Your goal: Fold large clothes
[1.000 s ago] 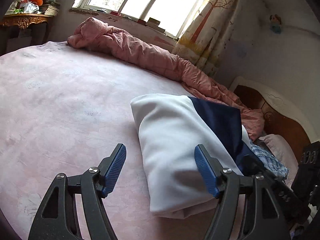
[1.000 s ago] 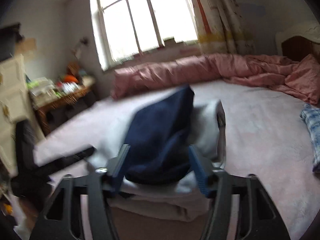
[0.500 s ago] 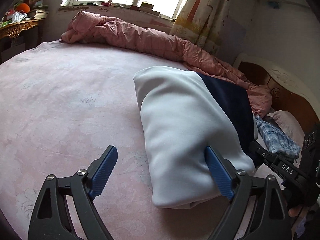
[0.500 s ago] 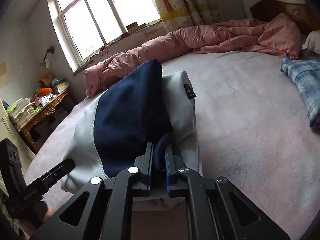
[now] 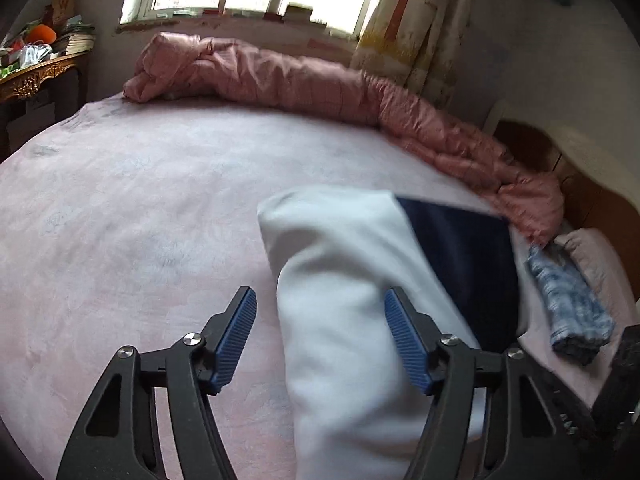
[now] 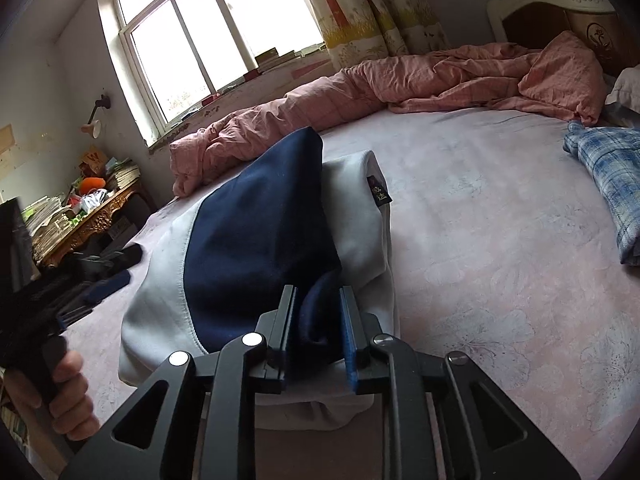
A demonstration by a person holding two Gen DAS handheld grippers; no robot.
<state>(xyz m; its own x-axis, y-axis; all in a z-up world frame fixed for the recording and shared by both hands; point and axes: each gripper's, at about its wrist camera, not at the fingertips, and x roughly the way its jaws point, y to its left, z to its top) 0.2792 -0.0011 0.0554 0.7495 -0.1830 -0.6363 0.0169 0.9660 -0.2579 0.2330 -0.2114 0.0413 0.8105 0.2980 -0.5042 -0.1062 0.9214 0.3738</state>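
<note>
Gripping a dark blue fold at the near edge of the folded garment (image 6: 256,248), the right gripper (image 6: 318,334) has its two fingers pinched on that fabric, a thick wad of navy cloth between the pads. The left gripper (image 5: 320,340) stands with fingers spread wide; the pale end of the garment (image 5: 360,320) lies in the gap between them, and neither blue pad is seen pressing it. A bare hand (image 6: 68,392) holds the left tool's handle at the lower left of the right wrist view.

One garment is under handling. It lies on the pink bed sheet (image 5: 120,220), folded into a thick oblong bundle, pale grey-white with a broad navy panel across its top. A small dark label (image 6: 380,194) with light characters sits at its far right corner. The bundle's near end sags over the bed edge in the right wrist view.

Beside it to the right, apart from it, lies one folded blue plaid cloth (image 6: 608,184). Beyond, one rumpled pink quilt (image 6: 400,88) runs along the far side of the bed. One gilt-edged side table (image 6: 84,228) at the left bears stacked books and assorted clutter, including an orange item. One window (image 6: 212,36) and one patterned curtain (image 6: 360,12) stand behind, with a wooden headboard (image 6: 560,12) at the right.
</note>
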